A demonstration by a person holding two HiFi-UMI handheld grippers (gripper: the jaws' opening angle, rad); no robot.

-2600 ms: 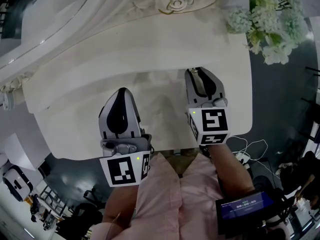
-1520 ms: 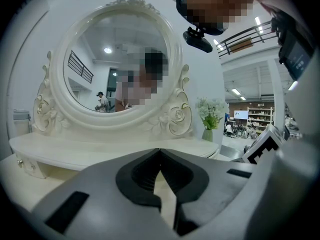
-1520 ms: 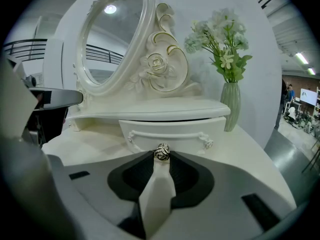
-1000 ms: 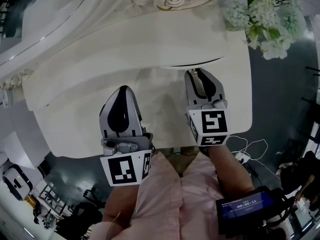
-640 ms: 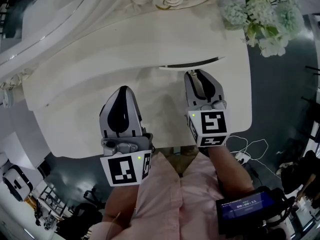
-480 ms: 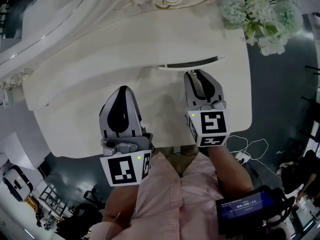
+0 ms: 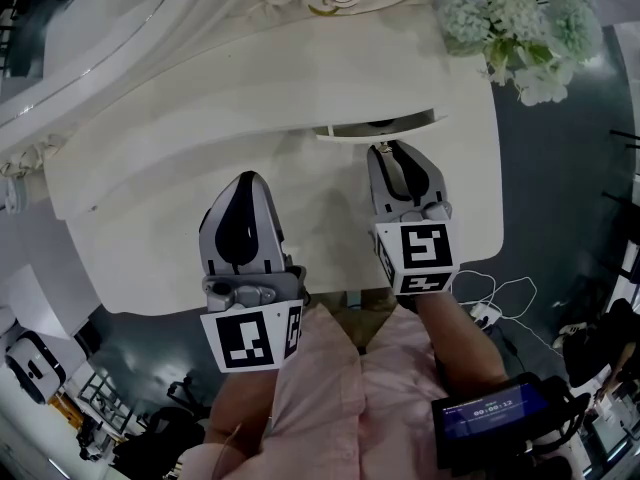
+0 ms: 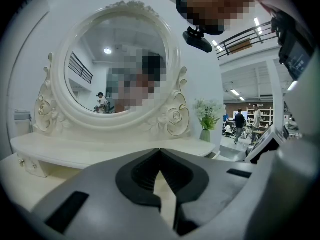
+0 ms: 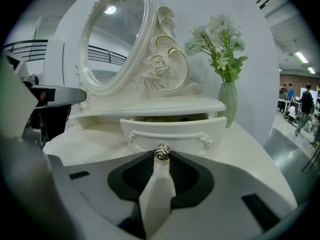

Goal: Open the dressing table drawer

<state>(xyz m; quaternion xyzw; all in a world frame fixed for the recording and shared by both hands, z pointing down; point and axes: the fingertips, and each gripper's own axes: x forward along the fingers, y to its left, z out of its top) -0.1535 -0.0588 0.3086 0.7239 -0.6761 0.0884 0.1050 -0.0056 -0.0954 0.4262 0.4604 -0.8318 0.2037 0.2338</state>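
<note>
The small white drawer (image 9: 172, 130) under the dressing table's upper shelf (image 9: 150, 107) stands partly pulled out; in the head view it shows as a dark slot (image 7: 385, 125). My right gripper (image 9: 161, 156) is shut on the drawer's metal rose-shaped knob (image 9: 161, 151), and its tips (image 7: 386, 149) reach the drawer front. My left gripper (image 7: 243, 181) hovers over the tabletop (image 7: 150, 258) to the left of the drawer. Its jaws (image 8: 160, 151) are shut with nothing between them.
An oval mirror (image 8: 117, 69) in a carved white frame stands at the back of the table. A vase of white flowers (image 9: 227, 101) sits at the table's right end (image 7: 520, 28). Cables (image 7: 495, 303) lie on the floor beyond the right edge.
The drawer has slid out toward me: the gap under the shelf went from closed to a thin line to a wider dark slot. The left gripper kept still.
</note>
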